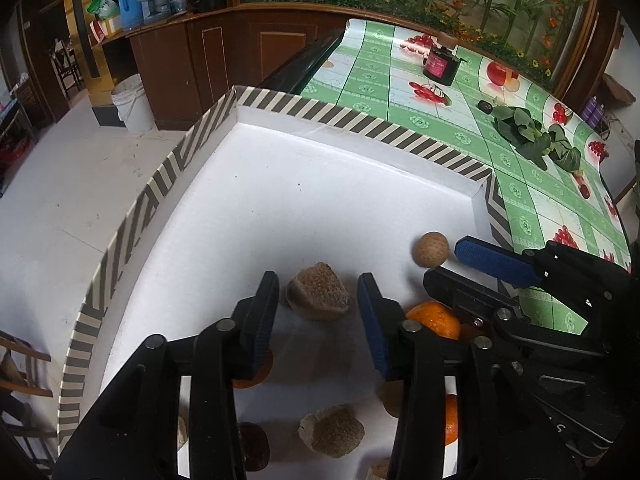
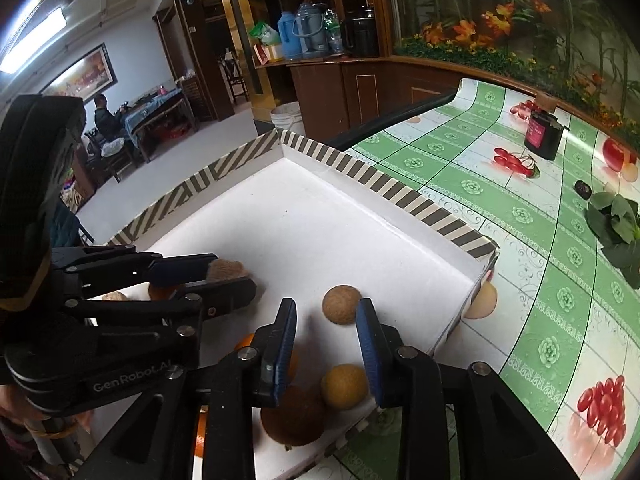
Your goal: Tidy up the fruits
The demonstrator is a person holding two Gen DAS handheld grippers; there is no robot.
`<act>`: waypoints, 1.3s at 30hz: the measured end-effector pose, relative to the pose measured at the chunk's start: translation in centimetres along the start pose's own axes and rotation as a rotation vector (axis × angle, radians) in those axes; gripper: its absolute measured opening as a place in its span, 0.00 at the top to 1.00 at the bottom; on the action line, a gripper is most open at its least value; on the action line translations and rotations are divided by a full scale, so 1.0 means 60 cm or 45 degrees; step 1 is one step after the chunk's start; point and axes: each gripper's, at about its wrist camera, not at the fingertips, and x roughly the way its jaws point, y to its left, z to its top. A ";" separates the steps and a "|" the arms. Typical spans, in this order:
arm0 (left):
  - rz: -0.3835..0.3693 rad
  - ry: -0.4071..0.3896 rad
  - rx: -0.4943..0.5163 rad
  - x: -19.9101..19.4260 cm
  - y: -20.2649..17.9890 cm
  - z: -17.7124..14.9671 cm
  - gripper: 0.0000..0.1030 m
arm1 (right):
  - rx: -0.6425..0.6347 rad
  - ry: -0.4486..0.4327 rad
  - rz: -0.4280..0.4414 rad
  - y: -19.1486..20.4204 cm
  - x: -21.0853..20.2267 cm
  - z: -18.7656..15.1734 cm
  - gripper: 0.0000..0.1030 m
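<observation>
Left gripper (image 1: 318, 312): jaws part open, straddling the brown wedge (image 1: 319, 293), pads clear of it.
Right gripper (image 2: 326, 338): part open, empty; round tan fruit (image 2: 341, 304) just beyond its tips.
Fruits: all in the white striped-rim tray (image 1: 304, 152); oranges (image 1: 436, 319) nearest.
Handling: likely light, firm; round ones may roll, so grip across the middle.
Worktop (image 2: 500, 216): green cloth, leaves far right.

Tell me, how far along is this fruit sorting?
Well under way, it seems: oranges, brown chunks and round tan fruits already lie in the striped tray. Both grippers, left and right, hover open over fruit, holding nothing. The kinds look mixed, so grouping probably remains.
</observation>
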 end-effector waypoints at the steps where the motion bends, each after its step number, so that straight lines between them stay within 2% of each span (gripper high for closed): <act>1: 0.002 -0.010 0.001 -0.004 -0.002 -0.001 0.58 | 0.006 -0.008 0.004 -0.001 -0.004 -0.002 0.70; 6: 0.028 -0.048 0.023 -0.027 -0.013 -0.008 0.58 | 0.025 -0.066 0.009 0.002 -0.038 -0.009 0.70; 14: 0.100 -0.199 0.052 -0.088 -0.037 -0.047 0.58 | 0.101 -0.206 0.012 0.006 -0.120 -0.044 0.70; 19: 0.141 -0.281 0.050 -0.125 -0.049 -0.077 0.58 | 0.115 -0.235 0.012 0.019 -0.148 -0.073 0.70; 25: 0.150 -0.310 0.040 -0.151 -0.060 -0.105 0.58 | 0.111 -0.225 0.020 0.035 -0.161 -0.105 0.70; 28: 0.110 -0.312 0.032 -0.160 -0.064 -0.118 0.58 | 0.101 -0.235 0.022 0.043 -0.170 -0.115 0.70; 31: 0.113 -0.327 0.029 -0.170 -0.069 -0.128 0.58 | 0.086 -0.243 0.012 0.050 -0.180 -0.126 0.70; 39: 0.103 -0.345 0.038 -0.185 -0.082 -0.143 0.58 | 0.085 -0.248 0.001 0.058 -0.195 -0.148 0.70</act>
